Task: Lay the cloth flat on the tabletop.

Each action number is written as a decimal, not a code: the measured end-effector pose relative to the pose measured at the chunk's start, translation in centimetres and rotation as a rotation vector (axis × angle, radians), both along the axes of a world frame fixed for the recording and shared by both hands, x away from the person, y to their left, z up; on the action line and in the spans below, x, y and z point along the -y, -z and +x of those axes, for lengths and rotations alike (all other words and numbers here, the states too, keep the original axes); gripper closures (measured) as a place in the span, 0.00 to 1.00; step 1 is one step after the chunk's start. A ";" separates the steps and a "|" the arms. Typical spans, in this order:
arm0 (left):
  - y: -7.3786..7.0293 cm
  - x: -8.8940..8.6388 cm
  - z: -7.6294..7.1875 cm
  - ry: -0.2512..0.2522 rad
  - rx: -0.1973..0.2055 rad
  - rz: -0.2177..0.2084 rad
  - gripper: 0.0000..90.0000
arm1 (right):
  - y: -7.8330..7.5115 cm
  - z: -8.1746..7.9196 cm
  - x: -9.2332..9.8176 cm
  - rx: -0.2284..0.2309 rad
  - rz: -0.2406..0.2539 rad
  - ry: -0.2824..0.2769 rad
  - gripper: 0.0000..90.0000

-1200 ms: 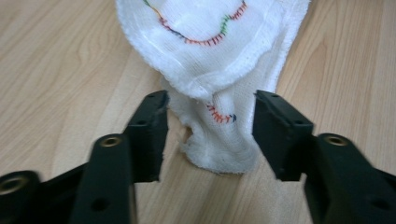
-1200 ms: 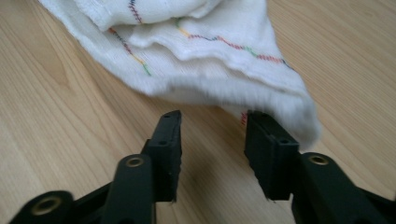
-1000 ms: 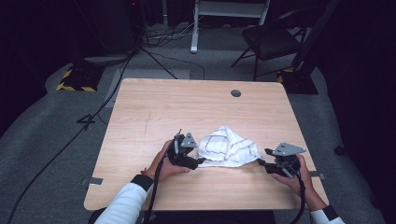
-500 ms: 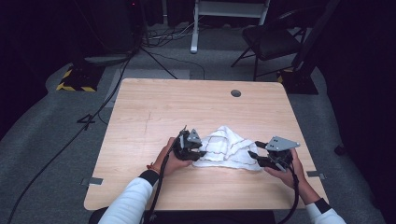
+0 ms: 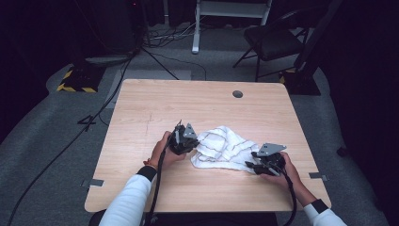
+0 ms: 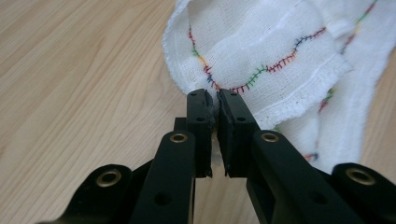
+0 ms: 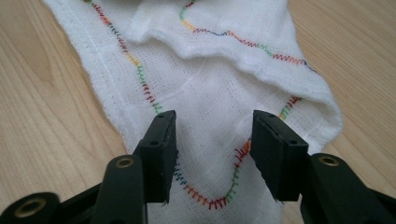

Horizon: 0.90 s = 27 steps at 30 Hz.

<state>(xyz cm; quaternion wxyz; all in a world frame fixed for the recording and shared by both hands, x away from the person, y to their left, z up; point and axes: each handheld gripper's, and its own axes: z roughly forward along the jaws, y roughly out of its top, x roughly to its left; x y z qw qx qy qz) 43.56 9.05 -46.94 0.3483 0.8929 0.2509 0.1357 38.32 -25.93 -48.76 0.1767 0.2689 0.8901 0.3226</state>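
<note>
- Left gripper: its two black fingers have just closed and now pinch a hemmed edge of the white cloth; a sliver of fabric shows squeezed between the pads, just below a line of rainbow stitching.
- Right gripper: its fingers stand partly apart, one on each side of a flat strip of the cloth; the pads do not press the fabric, which lies under and between them with a zigzag of coloured thread running across the gap.
- In the high view the left gripper sits at the cloth's left edge, and the right gripper sits at its lower right corner, both held low over the wood.
- The cloth lies crumpled in a loose heap between the two grippers, on the near half of the tabletop, a little right of centre.
- Each gripper is held in one hand; the left hand comes out of a white sleeve, and a black cable trails back from the gripper along the forearm.
- The right hand reaches in from the lower right, and a grey three-cornered plate tops its gripper.
- A round grommet hole marks the far side of the tabletop.
- Beyond it, on the grey floor, stand a dark folding chair and a block with yellow-and-black hazard stripes.
</note>
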 end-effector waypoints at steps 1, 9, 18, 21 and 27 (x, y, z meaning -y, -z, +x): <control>0.0 0.0 0.0 0.000 0.000 0.000 0.93 | 0.0 0.0 0.0 0.000 0.000 0.000 0.57; -0.3 -2.5 1.7 -0.075 0.001 -0.014 0.94 | 0.0 -0.5 1.7 -0.037 0.016 -0.015 0.57; 0.8 -4.2 3.8 -0.148 -0.005 0.006 0.93 | -0.1 -0.8 3.1 -0.055 0.012 -0.025 0.55; 1.1 -3.9 4.6 -0.196 0.008 0.016 0.89 | -0.3 -0.7 2.6 -0.039 -0.002 -0.027 0.53; 0.1 -3.4 4.2 -0.201 0.004 0.013 0.38 | -1.1 -0.6 0.7 -0.001 0.058 -0.082 0.51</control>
